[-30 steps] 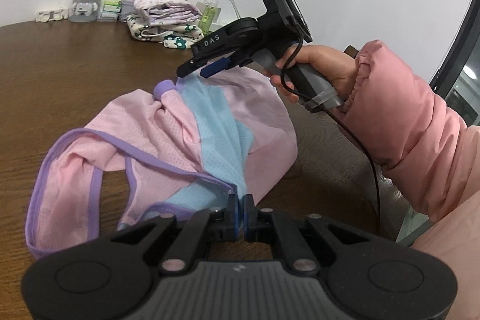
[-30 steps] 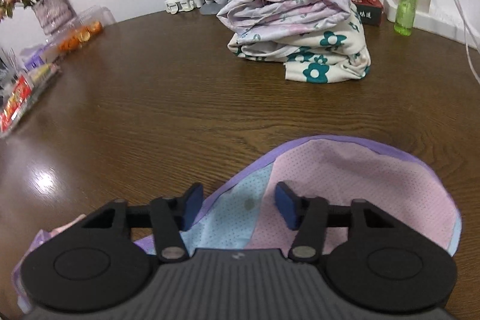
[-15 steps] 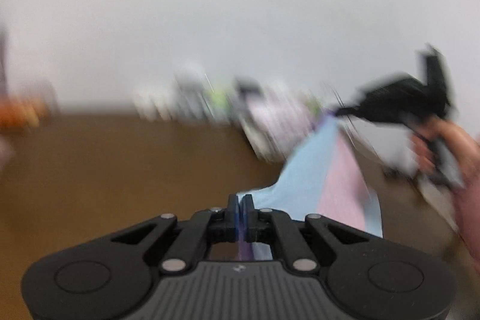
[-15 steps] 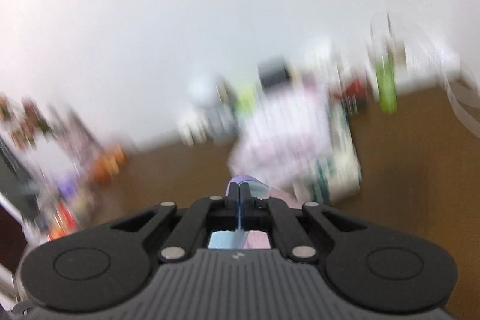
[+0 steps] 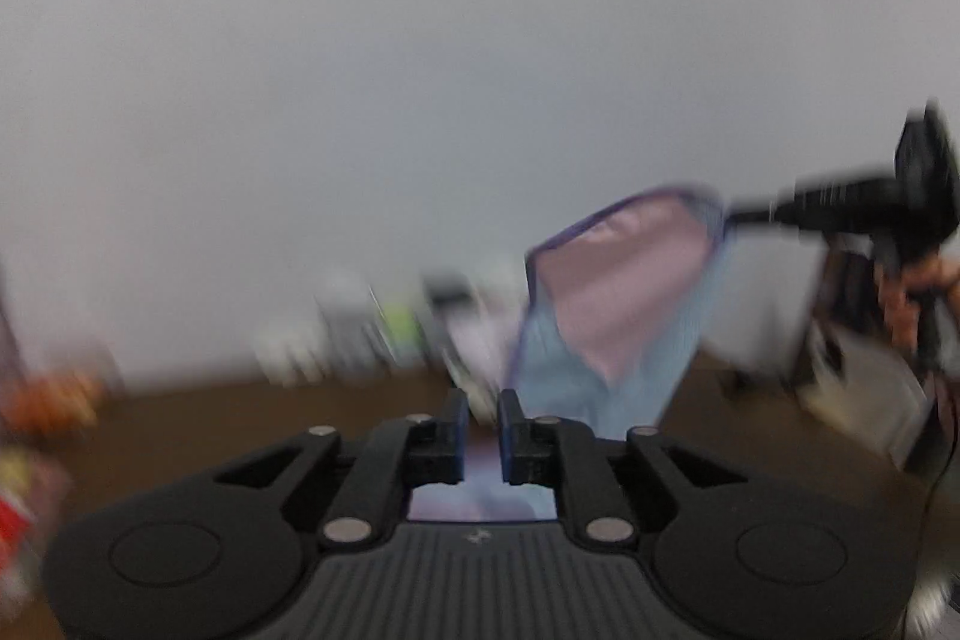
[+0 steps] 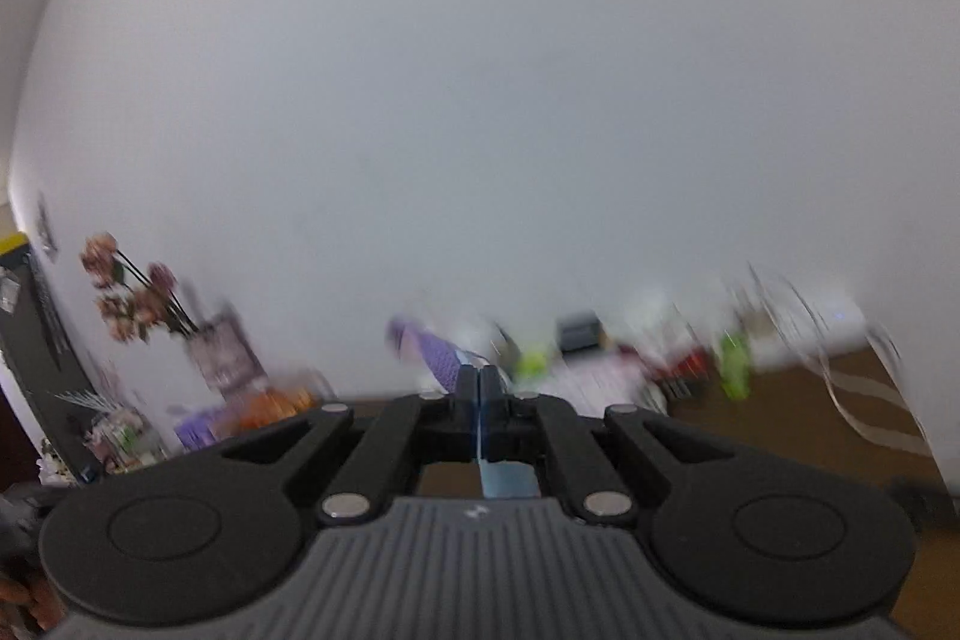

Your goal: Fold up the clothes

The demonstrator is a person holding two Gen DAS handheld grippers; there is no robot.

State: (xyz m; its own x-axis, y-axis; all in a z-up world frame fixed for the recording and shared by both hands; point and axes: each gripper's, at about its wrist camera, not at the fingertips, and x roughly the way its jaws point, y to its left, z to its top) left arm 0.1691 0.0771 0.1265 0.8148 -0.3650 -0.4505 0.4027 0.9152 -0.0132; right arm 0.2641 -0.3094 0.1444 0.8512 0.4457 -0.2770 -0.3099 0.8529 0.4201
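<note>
Right gripper (image 6: 480, 388) pinches the garment's (image 5: 618, 304) purple edge aloft; left gripper (image 5: 480, 421) parted.

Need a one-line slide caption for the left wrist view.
Left gripper slightly open, while the right gripper lifts a pink-and-blue garment above the table.

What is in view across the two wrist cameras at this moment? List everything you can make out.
Garment: one, pink and light blue with purple trim, hanging in the air above the table.
Table: one, brown wood, below both cameras.
Wall: white, filling the upper part of both views.
Flowers: one bunch, dusty pink, far left by the wall.
Bottle: one, green, at the back of the table.
Folded clothes: blurred pale pile near the bottle; count unclear.
Left gripper: black, a narrow gap between its blue pads.
Right gripper: black, shut on the garment's edge.
Hand: one, on the right gripper's handle.
</note>
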